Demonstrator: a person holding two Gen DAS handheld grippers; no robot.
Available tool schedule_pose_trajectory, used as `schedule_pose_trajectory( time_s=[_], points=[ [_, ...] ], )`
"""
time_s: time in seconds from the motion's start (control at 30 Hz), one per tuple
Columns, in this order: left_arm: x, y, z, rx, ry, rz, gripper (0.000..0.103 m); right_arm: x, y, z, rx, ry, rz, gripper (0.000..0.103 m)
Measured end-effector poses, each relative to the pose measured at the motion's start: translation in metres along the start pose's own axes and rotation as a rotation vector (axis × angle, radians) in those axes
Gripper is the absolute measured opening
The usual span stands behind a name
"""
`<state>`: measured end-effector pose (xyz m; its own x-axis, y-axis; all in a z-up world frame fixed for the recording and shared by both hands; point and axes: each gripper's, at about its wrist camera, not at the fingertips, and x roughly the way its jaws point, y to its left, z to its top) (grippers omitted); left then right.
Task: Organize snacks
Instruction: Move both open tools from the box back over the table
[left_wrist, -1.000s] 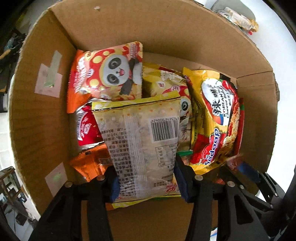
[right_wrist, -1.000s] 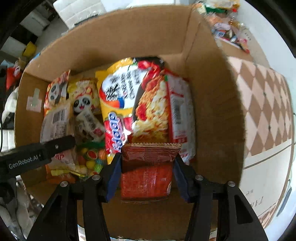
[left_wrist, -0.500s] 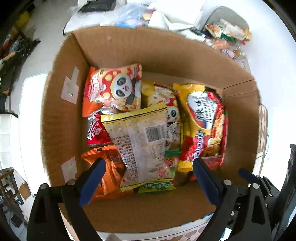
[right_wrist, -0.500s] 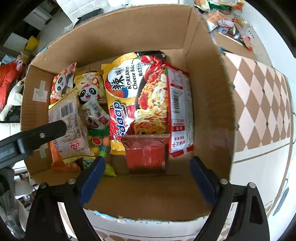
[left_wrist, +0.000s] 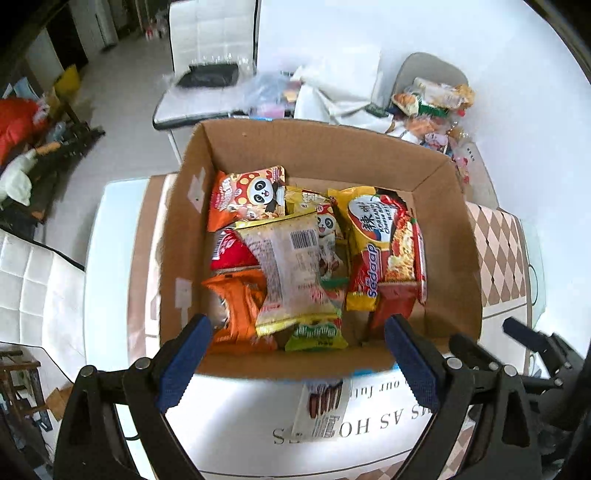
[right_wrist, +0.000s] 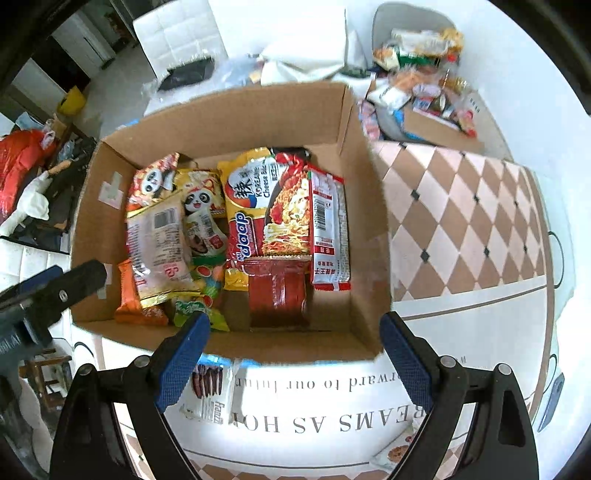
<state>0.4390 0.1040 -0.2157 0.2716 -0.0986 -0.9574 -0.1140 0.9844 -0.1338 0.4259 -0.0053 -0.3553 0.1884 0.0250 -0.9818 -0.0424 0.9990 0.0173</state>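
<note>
Both grippers, left (left_wrist: 295, 360) and right (right_wrist: 293, 354), had just opened, empty, above the box (right_wrist: 236, 110); the pale packet (left_wrist: 291, 269) and red packet (right_wrist: 279, 291) lay inside.

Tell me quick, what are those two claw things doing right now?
Left gripper: open, holding nothing, above the box.
Right gripper: open, holding nothing, above the same box.

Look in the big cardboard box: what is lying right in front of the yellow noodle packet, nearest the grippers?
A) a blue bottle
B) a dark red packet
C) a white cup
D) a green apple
B: the dark red packet lies just below the yellow noodle packet inside the cardboard box.
</note>
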Motion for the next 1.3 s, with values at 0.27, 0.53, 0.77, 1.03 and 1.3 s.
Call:
schedule_pose_trajectory(
  time_s=[0.27, 0.53, 0.77, 1.03, 1.3],
  points=[
    [-0.046, -0.004, -0.040, 0.013, -0.098, 0.013, 0.096, -0.054, 0.008, -0.037, -0.029, -0.131, -0.007, 0.095],
    [-0.094, -0.005, -0.069, 0.011, -0.175, 0.007, 0.096, -0.107, 0.010, -0.069, -0.031, -0.227, 0.018, 0.095],
    [-0.132, -0.009, -0.089, 0.023, -0.239, 0.001, 0.096, -0.142, 0.012, -0.092, -0.042, -0.283, 0.037, 0.095],
    [-0.137, -0.012, -0.109, 0.026, -0.241, -0.045, 0.103, -0.152, -0.003, -0.122, 0.027, -0.291, 0.139, 0.095],
    [-0.067, -0.017, -0.126, 0.047, -0.086, 0.013, 0.103, -0.078, -0.066, -0.166, 0.253, -0.113, 0.144, 0.095]
  ],
)
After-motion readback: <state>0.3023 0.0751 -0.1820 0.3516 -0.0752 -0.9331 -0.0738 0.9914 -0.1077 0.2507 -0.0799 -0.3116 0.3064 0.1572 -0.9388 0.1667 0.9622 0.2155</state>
